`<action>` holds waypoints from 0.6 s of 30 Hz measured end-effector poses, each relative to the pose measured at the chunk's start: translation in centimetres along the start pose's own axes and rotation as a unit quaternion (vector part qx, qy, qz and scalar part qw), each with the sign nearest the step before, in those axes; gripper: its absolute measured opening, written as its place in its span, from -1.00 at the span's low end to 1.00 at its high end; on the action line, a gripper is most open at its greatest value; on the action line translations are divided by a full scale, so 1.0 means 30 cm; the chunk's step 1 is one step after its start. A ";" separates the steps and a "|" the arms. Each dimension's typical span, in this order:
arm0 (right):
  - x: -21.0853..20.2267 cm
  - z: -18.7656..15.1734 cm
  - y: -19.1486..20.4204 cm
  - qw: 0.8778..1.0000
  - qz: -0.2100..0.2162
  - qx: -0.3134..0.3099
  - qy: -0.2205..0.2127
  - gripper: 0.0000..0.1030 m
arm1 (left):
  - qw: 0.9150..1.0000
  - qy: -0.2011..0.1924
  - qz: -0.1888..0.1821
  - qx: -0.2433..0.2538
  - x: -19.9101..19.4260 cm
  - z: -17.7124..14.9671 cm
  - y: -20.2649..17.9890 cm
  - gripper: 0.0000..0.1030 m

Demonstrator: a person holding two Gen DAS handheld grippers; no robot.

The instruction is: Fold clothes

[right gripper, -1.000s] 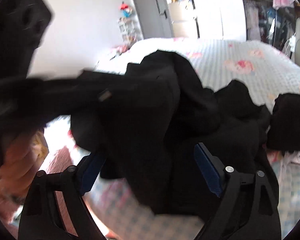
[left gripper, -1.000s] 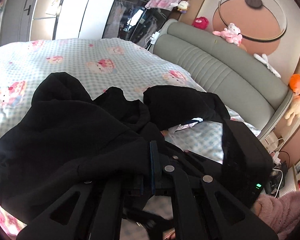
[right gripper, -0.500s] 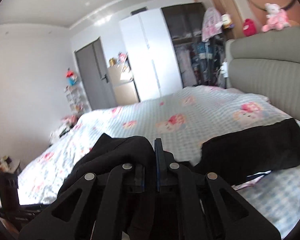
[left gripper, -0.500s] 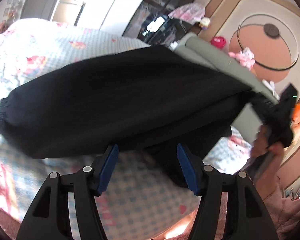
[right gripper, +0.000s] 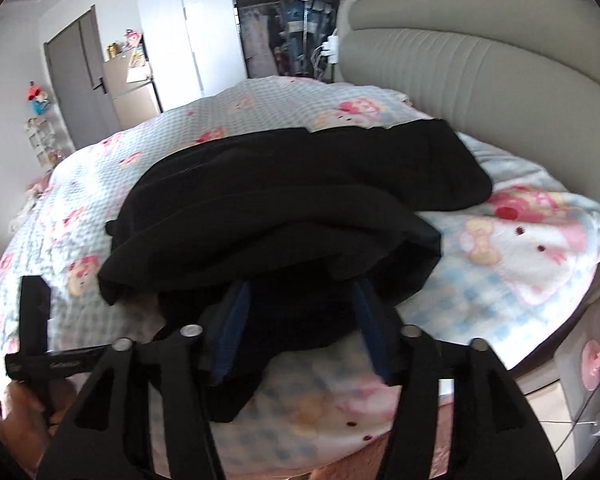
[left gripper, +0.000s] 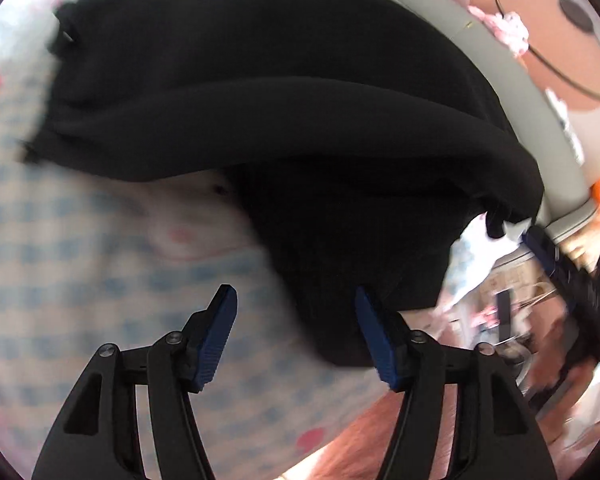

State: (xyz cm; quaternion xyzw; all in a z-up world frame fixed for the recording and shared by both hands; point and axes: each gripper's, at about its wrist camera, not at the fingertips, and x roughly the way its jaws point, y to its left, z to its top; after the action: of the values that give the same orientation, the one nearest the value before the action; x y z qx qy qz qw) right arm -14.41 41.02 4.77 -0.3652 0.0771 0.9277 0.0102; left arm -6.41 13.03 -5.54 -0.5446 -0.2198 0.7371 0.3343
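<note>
A black garment point(left gripper: 300, 120) lies in a loose folded heap on the checked cartoon-print bed sheet point(left gripper: 80, 260). In the left wrist view my left gripper point(left gripper: 298, 328) hovers low over the sheet, its jaws opening; only the garment's near edge reaches its right pad, and nothing is gripped. From the right wrist view the same garment point(right gripper: 300, 200) has its upper layer doubled over. My right gripper point(right gripper: 302, 320) is at its near edge with jaws opening, and loose cloth lies between the blue pads point(right gripper: 236, 328) without being pressed.
A padded grey headboard point(right gripper: 480, 60) runs along the right side of the bed point(right gripper: 520, 248). A white wardrobe point(right gripper: 188, 32) and a grey door point(right gripper: 76, 80) stand beyond. A person's hand point(right gripper: 24, 404) holds the other tool at the lower left.
The garment was gathered up and held stretched above the bed; now it lies on the sheet. The left gripper let go and dropped lower. The right gripper shut on the cloth, then opened.
</note>
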 end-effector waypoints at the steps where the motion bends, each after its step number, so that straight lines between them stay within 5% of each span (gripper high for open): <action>1: 0.017 -0.012 0.013 1.000 0.018 -0.001 0.006 0.36 | 1.000 0.007 -0.010 -0.017 0.033 0.014 -0.001 0.56; 5: 0.169 -0.031 -0.018 0.999 -0.033 0.004 0.034 0.42 | 0.999 0.025 -0.011 -0.022 0.154 0.046 -0.023 0.64; 6: 0.197 -0.025 -0.041 0.998 -0.048 0.025 0.042 0.42 | 0.999 0.025 -0.009 -0.021 0.164 0.042 -0.031 0.48; 7: 0.216 -0.019 -0.060 0.997 -0.048 0.044 0.044 0.45 | 0.999 0.025 -0.007 -0.019 0.175 0.037 -0.040 -0.13; 8: 0.234 -0.012 -0.079 0.996 -0.049 0.062 0.047 0.48 | 1.000 0.024 -0.005 -0.018 0.185 0.033 -0.049 -0.36; 10: 0.268 0.002 -0.110 0.993 -0.050 0.094 0.051 0.49 | 1.000 -0.014 0.011 -0.009 0.115 0.036 -0.071 -0.75; 14: 0.260 0.042 0.002 0.997 -0.045 0.037 0.042 0.49 | 0.992 -0.110 0.057 0.010 -0.122 0.077 -0.103 -0.85; 18: 0.225 0.087 0.130 0.999 0.001 0.021 0.033 0.51 | 0.965 -0.231 0.116 0.047 -0.507 0.126 -0.161 -0.86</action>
State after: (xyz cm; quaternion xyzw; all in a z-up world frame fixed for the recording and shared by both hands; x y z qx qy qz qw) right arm -21.41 37.30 2.59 -0.3952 0.0976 0.9133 0.0145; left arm -5.98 5.32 8.93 -0.3648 -0.1913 0.8864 0.2115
